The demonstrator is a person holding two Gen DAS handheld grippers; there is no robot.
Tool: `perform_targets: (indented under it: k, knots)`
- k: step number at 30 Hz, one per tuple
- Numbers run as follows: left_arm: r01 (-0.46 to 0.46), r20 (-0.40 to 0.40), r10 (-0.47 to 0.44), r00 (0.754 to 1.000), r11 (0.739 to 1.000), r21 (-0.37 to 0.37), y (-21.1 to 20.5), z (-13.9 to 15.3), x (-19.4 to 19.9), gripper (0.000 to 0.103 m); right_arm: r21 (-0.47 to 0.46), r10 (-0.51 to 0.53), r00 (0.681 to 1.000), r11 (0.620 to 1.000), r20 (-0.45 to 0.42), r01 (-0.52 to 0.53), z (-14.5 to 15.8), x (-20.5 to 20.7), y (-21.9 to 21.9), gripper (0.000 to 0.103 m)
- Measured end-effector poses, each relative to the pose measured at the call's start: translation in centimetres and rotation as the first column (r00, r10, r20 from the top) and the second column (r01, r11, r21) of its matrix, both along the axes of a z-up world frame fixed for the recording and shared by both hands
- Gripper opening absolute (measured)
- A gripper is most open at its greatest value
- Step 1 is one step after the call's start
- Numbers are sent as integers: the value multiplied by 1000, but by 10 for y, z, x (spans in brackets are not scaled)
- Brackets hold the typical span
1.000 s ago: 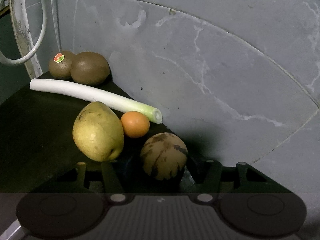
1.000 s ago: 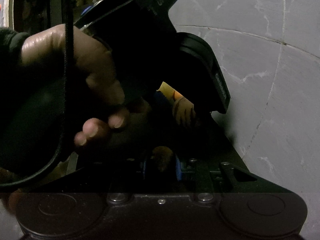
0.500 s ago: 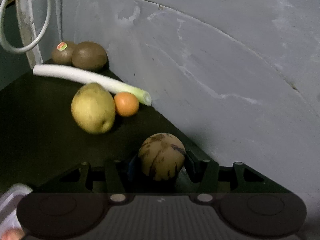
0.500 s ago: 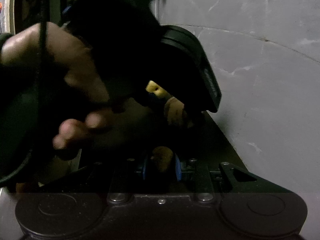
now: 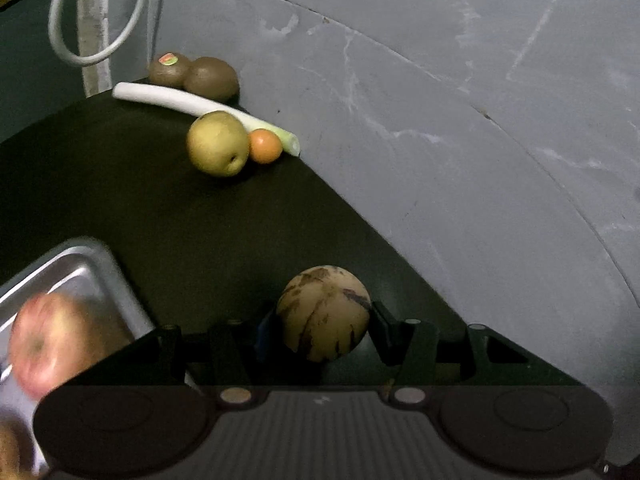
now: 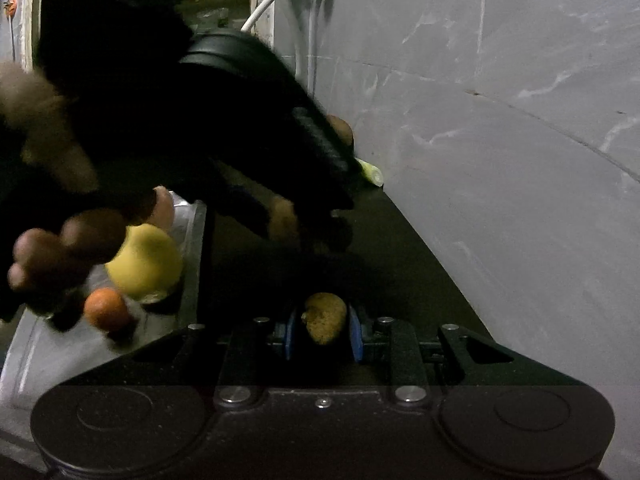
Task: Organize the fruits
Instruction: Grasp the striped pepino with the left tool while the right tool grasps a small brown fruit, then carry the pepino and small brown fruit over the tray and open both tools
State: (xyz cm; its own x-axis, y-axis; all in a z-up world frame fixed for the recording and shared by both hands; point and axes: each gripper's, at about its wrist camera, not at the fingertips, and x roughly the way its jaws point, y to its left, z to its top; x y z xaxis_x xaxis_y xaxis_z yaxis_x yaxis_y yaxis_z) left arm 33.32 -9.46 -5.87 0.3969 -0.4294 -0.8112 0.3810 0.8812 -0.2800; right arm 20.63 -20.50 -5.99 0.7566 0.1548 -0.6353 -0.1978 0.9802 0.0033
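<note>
My left gripper [image 5: 322, 316] is shut on a round tan fruit with dark streaks [image 5: 323, 312], held above the dark table. A metal tray [image 5: 86, 264] lies at lower left with a red-yellow apple [image 5: 52, 344] in it. Far on the table lie a pear [image 5: 218, 143], a small orange [image 5: 265, 146] and two kiwis [image 5: 194, 74]. My right gripper [image 6: 323, 326] is shut on a small brownish-yellow fruit [image 6: 325, 317]. In the right wrist view the tray [image 6: 192, 264] holds a yellow fruit [image 6: 145, 260] and a small orange [image 6: 106, 310]. The left hand and gripper body [image 6: 200, 128] block most of that view.
A white leek stalk [image 5: 200, 106] lies along the table's back edge beside the kiwis. A grey marbled wall [image 5: 460, 100] runs close along the right side of the table. A white cable loop [image 5: 100, 12] hangs at the far left corner.
My left gripper has pulled back and up with the streaked fruit; the far fruits look smaller and the tray with the apple has come into view. The right gripper keeps its fruit.
</note>
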Motion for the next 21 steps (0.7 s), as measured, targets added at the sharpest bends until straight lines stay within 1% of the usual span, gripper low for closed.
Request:
perform_targets:
  k: [7,11,15,21]
  knots:
    - [-17,9,17,1000,999,-27,28,16,-55,53,12,-6,1000,1000,5,6,12,-16,10,28]
    - [-38,7,38,999,999,-21,50,21,-85,53,35,0,1000,999,2,0,15,-24,18,28]
    - [-80,12,81,997,997,-22,76,25,-111,53,35,25,1000,999,1,-25,20,-31,37,28]
    - [-158,-7,158,987,987,-11,122,23,-144,54,43,85,996,996,-9,-84,31,-42,67,28]
